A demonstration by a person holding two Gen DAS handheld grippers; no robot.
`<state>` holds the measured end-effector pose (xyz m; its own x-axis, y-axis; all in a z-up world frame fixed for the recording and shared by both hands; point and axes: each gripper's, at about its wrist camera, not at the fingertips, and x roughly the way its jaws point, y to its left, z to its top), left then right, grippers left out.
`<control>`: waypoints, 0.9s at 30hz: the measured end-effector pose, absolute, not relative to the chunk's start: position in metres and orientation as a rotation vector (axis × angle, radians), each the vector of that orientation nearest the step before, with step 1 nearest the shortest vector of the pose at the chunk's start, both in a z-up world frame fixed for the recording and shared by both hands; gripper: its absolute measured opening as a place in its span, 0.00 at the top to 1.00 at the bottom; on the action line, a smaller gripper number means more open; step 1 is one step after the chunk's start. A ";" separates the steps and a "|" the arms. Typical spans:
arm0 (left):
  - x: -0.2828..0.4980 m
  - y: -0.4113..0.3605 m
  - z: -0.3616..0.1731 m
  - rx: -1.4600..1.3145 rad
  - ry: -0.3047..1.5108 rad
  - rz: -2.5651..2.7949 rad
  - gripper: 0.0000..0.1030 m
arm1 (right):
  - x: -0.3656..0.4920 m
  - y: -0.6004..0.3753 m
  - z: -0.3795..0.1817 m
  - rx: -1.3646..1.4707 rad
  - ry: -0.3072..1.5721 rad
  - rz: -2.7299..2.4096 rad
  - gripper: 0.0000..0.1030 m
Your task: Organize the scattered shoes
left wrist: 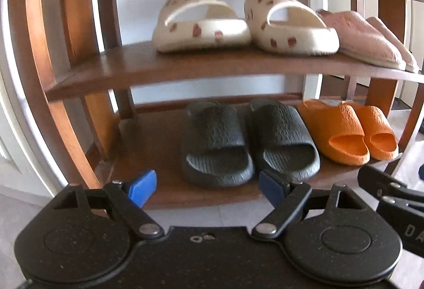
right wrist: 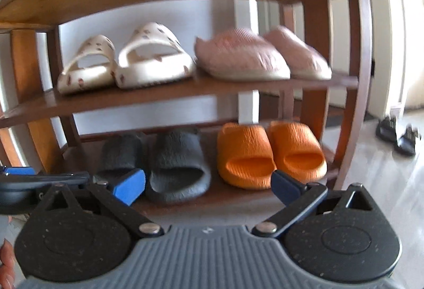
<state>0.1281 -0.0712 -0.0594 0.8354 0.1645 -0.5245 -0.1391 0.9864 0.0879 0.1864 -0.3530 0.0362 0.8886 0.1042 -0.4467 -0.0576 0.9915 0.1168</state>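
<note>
Left wrist view: my left gripper (left wrist: 208,189) stands wide and empty. Just ahead, textured black rubber slides (left wrist: 247,143) sit paired on the brown wooden rack's (left wrist: 148,71) bottom shelf.

Right wrist view: my right gripper (right wrist: 209,187) gapes wide, empty. Ridged orange foam slides (right wrist: 270,154) lie ahead-right, side by side.

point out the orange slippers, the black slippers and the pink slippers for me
orange slippers (right wrist: 245,148): right wrist view, ribbed top of the left one, bottom shelf
black slippers (left wrist: 216,130): left wrist view, strap of the left one, bottom shelf
pink slippers (right wrist: 238,53): right wrist view, top of the nearer one, middle shelf
</note>
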 end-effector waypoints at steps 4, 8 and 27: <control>0.130 -0.063 -0.070 -0.027 0.588 0.174 0.17 | 0.189 -0.359 0.018 0.125 0.529 0.059 0.01; 0.131 -0.063 -0.078 -0.045 0.585 0.162 0.17 | 0.193 -0.365 0.006 0.170 0.579 0.044 0.01; 0.132 -0.098 -0.113 0.042 0.592 0.074 0.17 | 0.192 -0.378 -0.026 0.154 0.635 0.008 0.01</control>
